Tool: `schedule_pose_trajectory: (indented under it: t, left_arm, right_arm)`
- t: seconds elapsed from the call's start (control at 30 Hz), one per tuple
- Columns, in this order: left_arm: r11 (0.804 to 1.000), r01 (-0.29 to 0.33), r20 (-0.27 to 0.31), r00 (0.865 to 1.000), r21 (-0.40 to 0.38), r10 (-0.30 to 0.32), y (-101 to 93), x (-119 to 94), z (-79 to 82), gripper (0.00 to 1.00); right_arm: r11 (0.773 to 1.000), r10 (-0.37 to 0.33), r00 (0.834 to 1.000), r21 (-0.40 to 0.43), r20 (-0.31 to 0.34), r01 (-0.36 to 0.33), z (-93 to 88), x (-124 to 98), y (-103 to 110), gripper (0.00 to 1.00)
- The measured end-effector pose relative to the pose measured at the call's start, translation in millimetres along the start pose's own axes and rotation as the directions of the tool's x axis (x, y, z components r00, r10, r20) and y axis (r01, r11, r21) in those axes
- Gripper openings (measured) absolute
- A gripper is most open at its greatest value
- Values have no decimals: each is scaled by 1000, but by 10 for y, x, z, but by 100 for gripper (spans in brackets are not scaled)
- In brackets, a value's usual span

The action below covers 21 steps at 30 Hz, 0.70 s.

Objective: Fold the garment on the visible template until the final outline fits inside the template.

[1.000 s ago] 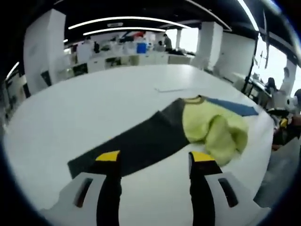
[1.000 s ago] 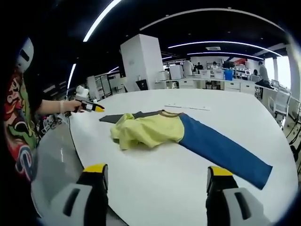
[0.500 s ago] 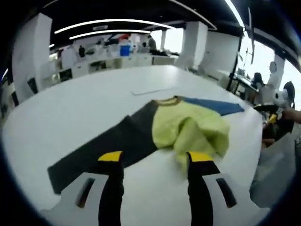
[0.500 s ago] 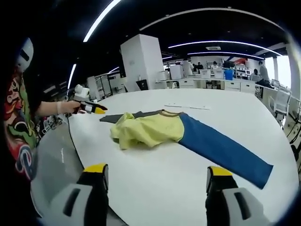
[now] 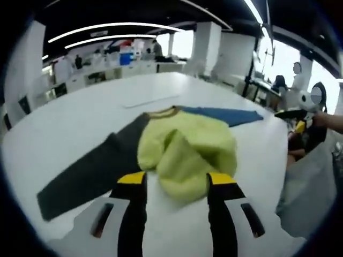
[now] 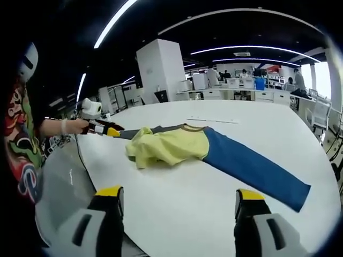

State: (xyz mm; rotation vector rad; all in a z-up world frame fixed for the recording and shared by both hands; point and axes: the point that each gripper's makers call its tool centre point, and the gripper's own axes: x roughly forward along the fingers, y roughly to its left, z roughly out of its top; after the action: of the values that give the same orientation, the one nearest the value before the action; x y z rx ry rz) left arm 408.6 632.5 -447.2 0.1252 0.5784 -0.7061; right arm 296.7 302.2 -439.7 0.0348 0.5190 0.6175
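The garment lies on the white table (image 5: 64, 123). Its crumpled yellow body (image 5: 185, 147) is bunched in the middle, with a dark grey sleeve (image 5: 80, 176) stretched one way and a blue sleeve (image 5: 222, 115) the other. My left gripper (image 5: 176, 179) is open, its yellow-tipped jaws framing the near edge of the yellow cloth; I cannot tell if they touch it. The right gripper view shows the yellow body (image 6: 166, 145), the blue sleeve (image 6: 252, 168), and the left gripper (image 6: 105, 129) in a hand by the dark sleeve (image 6: 155, 130). My right gripper (image 6: 178, 194) is open, well short of the garment.
A thin pale strip (image 5: 150, 100) (image 6: 211, 121) lies on the table beyond the garment. A person's patterned sleeve (image 6: 21, 155) sits at the table's left edge. The other gripper (image 5: 292, 115) shows past the table's far right rim. Desks and pillars stand behind.
My left gripper has moved closer to the garment, so the yellow body now sits between its jaws. The right gripper has stayed put. The garment has not moved.
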Motion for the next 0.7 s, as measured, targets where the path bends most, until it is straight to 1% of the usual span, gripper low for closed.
schedule_pose_trajectory:
  t: [0.03, 0.1, 0.2, 0.27, 0.43, 0.57, 0.7]
  left_arm:
    - [1000, 13, -11, 1000, 16, -12, -79, 23, -18, 39]
    - [999, 25, -21, 999, 35, -24, -163, 64, -42, 39]
    - [998, 44, -32, 999, 47, -43, -253, 117, -83, 39]
    - [997, 55, -39, 998, 55, -52, -355, 154, -98, 39]
    - [994, 80, -48, 996, 73, -77, -490, 230, -108, 38]
    - [991, 99, -68, 993, 90, -93, -589, 292, -152, 39]
    - [991, 99, -68, 993, 94, -93, -587, 335, -215, 39]
  right_arm:
    - [1000, 1, 1000, 1, 1, -1, -1, 1, 2, 85]
    - [1000, 6, 1000, 7, 2, -6, -2, 9, 20, 84]
    - [1000, 6, 1000, 5, 0, -6, -12, 17, 25, 84]
    - [1000, 8, 1000, 11, 2, -8, -15, 22, 33, 84]
    - [1000, 5, 1000, 13, 0, -5, -32, 7, 25, 84]
    - [1000, 2, 1000, 17, -2, -2, -42, -5, 24, 84]
    - [1000, -3, 1000, 23, 0, 3, -48, -17, 20, 84]
